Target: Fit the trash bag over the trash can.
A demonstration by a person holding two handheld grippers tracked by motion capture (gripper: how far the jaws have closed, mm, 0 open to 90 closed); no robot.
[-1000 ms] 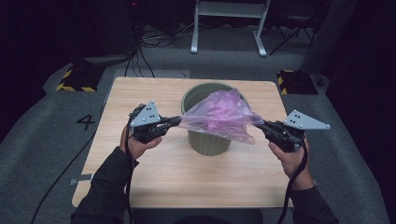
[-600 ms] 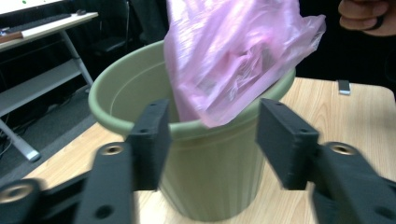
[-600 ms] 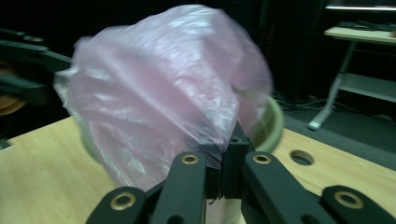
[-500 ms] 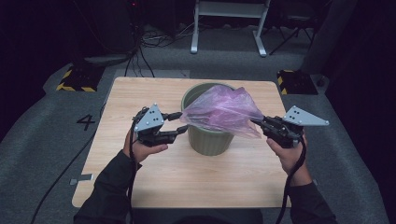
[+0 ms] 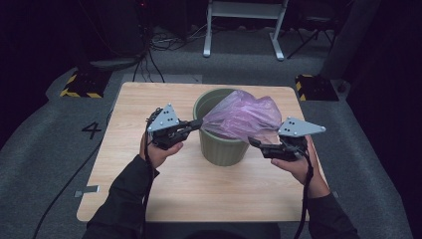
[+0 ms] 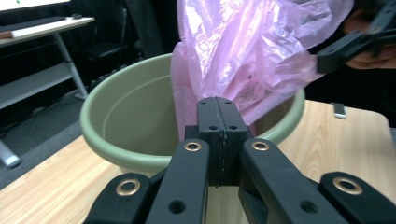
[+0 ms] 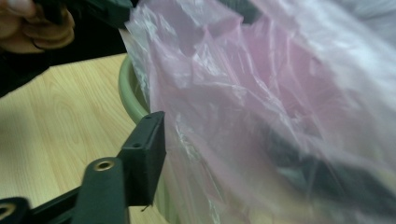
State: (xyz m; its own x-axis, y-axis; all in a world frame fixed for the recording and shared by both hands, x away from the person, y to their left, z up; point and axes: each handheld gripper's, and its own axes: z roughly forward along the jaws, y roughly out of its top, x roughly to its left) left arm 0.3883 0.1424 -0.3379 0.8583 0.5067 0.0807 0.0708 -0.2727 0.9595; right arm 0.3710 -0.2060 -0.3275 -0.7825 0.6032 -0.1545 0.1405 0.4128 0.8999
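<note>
Left tool (image 5: 197, 123) pinches pink bag (image 5: 242, 117), stretched sideways over bin (image 5: 219, 149).

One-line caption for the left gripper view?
Left gripper, shut, at the bin rim beside the pink bag.

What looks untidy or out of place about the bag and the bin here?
The pink bag is not fitted to the green bin. It sits crumpled and bunched over the right side of the rim, leaving the left side of the opening bare. Nothing looks spilled or torn.
</note>
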